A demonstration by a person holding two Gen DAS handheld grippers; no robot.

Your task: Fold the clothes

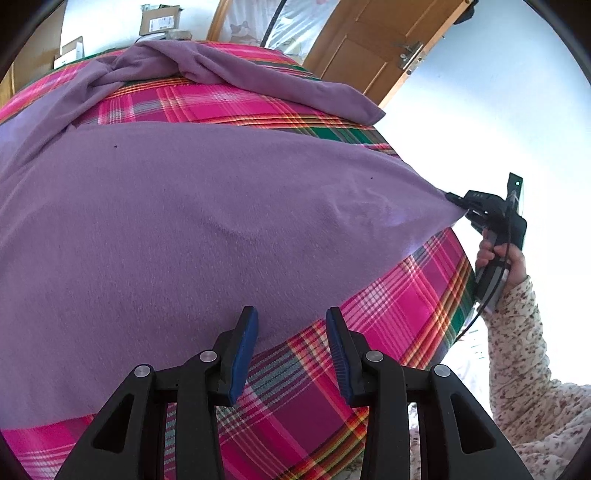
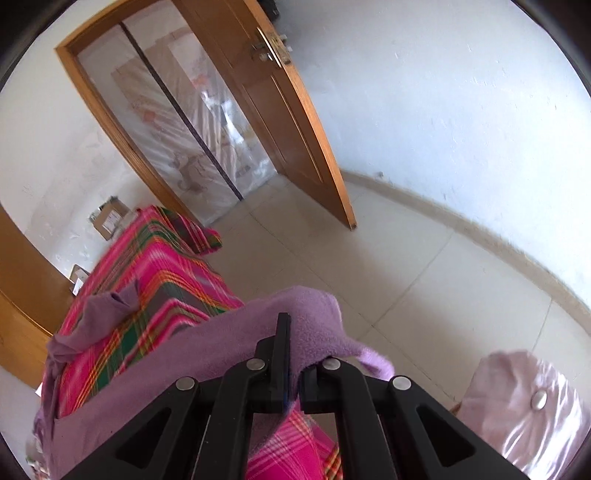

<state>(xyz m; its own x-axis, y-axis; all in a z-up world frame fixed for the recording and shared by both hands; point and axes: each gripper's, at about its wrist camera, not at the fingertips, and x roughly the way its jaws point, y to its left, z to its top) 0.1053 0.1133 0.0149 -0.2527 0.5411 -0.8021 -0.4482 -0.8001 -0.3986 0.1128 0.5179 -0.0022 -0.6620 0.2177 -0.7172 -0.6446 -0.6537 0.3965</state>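
Floor [image 2: 424, 258]: pale tile, wide open stretch betw. bed and wall [image 2: 461, 110]; nothing on it up to the baseboard.
Door [image 2: 291, 122]: wood, swung open into rm, its free edge reaching onto the tile.
Bed [image 1: 399, 306]: pink plaid cover, curved edge runs down the right side of left-wrist view; a strip of cover shows bare along near edge.
Garment [image 1: 184, 221]: purple fleece, spread flat over most of bed; sleeve bunched at far end, one corner pulled out past bed's right edge, off the cover.
Boxes [image 1: 160, 18]: cardboard, at the bed's far end by the wall.
Sleeve [image 1: 517, 350]: person's floral sleeve, beside the bed edge.
R hand [image 1: 498, 258]: wrapped on grip handle.
R gripper [image 1: 456, 201]: jaws closed tight on the garment corner; fleece folds over fingers in own view.
L gripper [image 1: 291, 332]: jaws about half apart, nothing betw. pads, hovering at garment's near hem where purple meets plaid.
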